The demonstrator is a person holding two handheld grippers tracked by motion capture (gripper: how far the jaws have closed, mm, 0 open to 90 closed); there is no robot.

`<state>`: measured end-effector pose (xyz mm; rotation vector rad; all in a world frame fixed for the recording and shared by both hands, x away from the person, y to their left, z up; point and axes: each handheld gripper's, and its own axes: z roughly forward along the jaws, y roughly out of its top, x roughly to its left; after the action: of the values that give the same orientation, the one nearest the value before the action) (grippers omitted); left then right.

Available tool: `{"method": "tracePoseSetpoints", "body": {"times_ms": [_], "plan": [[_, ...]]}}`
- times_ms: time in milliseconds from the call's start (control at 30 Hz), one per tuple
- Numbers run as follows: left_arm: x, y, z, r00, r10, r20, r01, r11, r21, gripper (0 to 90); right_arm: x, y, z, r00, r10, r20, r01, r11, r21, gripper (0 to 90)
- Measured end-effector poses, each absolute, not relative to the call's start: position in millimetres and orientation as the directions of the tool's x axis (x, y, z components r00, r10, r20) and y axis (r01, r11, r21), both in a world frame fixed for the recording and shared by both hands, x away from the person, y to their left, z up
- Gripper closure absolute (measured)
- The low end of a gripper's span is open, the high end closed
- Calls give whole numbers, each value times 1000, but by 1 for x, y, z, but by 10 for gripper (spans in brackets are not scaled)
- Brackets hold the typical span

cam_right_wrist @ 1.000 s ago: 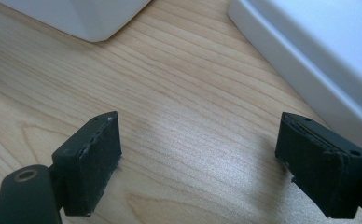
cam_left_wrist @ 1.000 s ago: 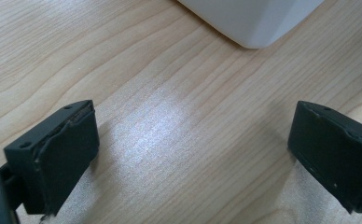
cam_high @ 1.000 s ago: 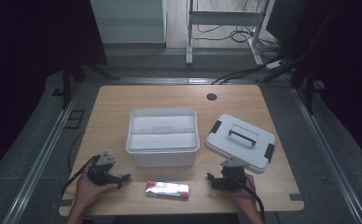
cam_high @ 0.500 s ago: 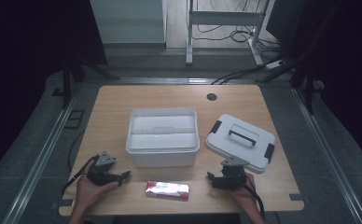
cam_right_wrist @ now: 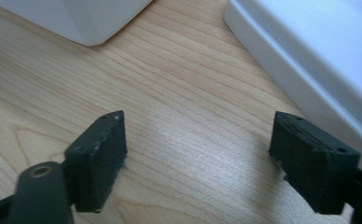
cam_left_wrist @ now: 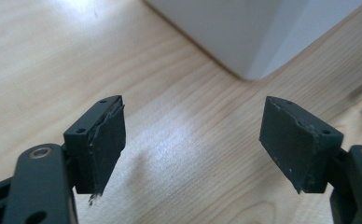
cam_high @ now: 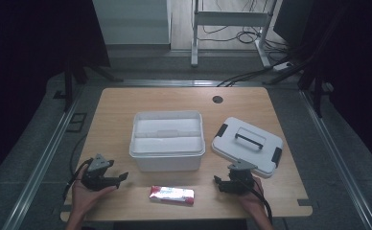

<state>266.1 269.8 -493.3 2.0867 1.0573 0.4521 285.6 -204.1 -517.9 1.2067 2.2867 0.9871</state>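
Observation:
A white open box [cam_high: 167, 140] stands mid-table. Its white lid [cam_high: 247, 145] with a dark handle lies flat to the right. A red and white packet [cam_high: 171, 195] lies near the front edge, between the two hands. My left gripper [cam_high: 122, 178] rests low on the table at the front left, jaws open and empty, pointing right toward the packet. In the left gripper view the gripper [cam_left_wrist: 193, 135] faces the box corner [cam_left_wrist: 244, 37]. My right gripper [cam_high: 217, 181] sits front right, open, just before the lid; its own view [cam_right_wrist: 198, 149] shows bare wood between the jaws and the lid's edge [cam_right_wrist: 309, 70].
The wooden table [cam_high: 117, 110] has a cable hole [cam_high: 217, 99] at the back. Dark floor, cables and a metal stand leg [cam_high: 193, 43] lie beyond the far edge. Bare wood lies to the left of the box.

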Motion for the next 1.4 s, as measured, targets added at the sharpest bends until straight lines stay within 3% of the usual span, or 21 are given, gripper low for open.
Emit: {"method": "tracePoseSetpoints", "body": {"times_ms": [333, 600, 867, 1167, 1400], "plan": [[263, 268, -475, 628, 778, 6, 503, -412, 760, 258, 278, -213, -504, -571, 821, -5, 525, 369, 767, 214], [269, 271, -435, 715, 699, 29, 432, -473, 768, 283, 277, -220, -497, -574, 819, 6, 510, 351, 785, 204], [310, 269, -384, 821, 567, 73, 326, -569, 755, 300, 277, -220, -496, -576, 817, -1, 504, 356, 787, 204], [346, 260, -361, 829, 541, 138, 239, -567, 788, 300, 280, -218, -500, -577, 817, -18, 508, 376, 775, 206], [363, 256, -352, 845, 521, 119, 222, -545, 808, 320, 280, -220, -500, -574, 818, -26, 508, 380, 773, 207]]}}
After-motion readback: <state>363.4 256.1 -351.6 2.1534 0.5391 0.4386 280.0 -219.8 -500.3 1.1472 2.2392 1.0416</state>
